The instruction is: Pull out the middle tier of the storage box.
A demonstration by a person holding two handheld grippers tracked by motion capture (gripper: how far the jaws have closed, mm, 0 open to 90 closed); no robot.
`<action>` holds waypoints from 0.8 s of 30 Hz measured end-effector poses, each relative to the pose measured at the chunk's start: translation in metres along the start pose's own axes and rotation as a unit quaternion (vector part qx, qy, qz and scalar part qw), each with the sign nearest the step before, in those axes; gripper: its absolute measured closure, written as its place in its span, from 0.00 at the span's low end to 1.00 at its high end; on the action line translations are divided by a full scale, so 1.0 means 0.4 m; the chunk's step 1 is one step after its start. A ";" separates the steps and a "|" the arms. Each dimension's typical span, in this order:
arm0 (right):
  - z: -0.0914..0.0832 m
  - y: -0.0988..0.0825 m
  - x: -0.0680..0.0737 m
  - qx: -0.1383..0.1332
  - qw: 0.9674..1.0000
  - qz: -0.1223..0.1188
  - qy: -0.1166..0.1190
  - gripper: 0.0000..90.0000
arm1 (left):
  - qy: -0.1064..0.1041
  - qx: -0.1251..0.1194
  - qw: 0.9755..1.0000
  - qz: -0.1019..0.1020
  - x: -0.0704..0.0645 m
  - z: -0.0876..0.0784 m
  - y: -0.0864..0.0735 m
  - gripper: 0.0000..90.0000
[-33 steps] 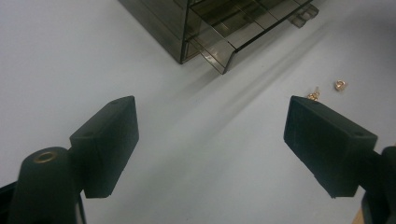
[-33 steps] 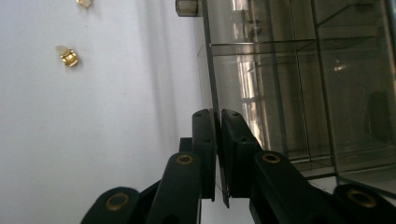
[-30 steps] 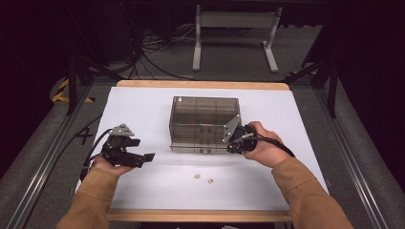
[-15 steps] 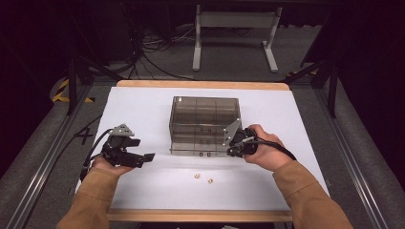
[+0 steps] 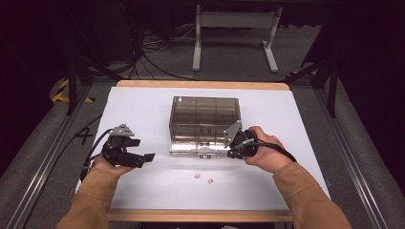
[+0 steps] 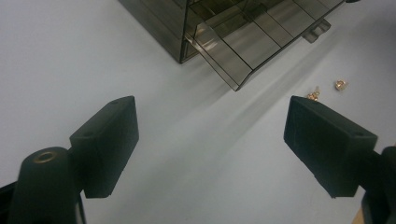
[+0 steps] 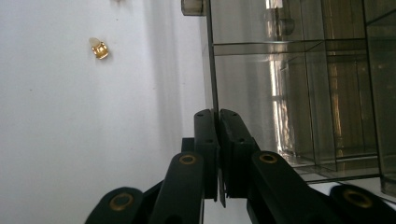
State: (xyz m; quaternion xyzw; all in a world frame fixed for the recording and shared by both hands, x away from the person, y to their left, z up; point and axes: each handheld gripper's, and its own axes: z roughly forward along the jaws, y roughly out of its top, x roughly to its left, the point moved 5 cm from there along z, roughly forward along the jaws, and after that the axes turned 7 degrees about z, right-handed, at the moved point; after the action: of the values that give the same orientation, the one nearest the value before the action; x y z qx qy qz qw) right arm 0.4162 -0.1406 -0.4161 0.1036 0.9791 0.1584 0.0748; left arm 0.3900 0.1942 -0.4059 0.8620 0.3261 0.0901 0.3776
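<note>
A smoky see-through drawer box (image 5: 204, 119) stands mid-table. Its bottom drawer (image 5: 198, 150) is pulled out a little toward me. My right gripper (image 5: 232, 151) is at the drawer's right front corner. In the right gripper view it (image 7: 217, 116) is shut on the thin front wall of the drawer (image 7: 211, 70). My left gripper (image 5: 143, 160) is held low over the table left of the box, and its jaws stand wide open with nothing between them (image 6: 210, 144). Two small gold pieces (image 5: 197, 177) (image 5: 209, 180) lie on the white surface in front of the drawer.
The white table top (image 5: 143, 109) has bare room left and right of the box. Its wooden front edge (image 5: 200, 215) runs near my forearms. In the left gripper view the open drawer (image 6: 243, 51) shows several compartments, and the gold pieces (image 6: 313, 95) lie beside it.
My right gripper has drawn back toward the table's front edge, and the drawer has slid out with it. The left gripper has stayed put.
</note>
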 end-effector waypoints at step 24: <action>-0.015 -0.002 0.007 -0.020 1.000 0.021 -0.006 0.91 | 0.000 0.003 1.000 0.003 -0.001 0.001 0.000 0.20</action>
State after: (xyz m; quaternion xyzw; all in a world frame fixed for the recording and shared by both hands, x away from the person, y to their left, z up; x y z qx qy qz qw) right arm 0.4125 -0.1425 -0.4109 0.1237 0.9728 0.1790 0.0790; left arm 0.3900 0.1938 -0.4063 0.8640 0.3234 0.0907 0.3750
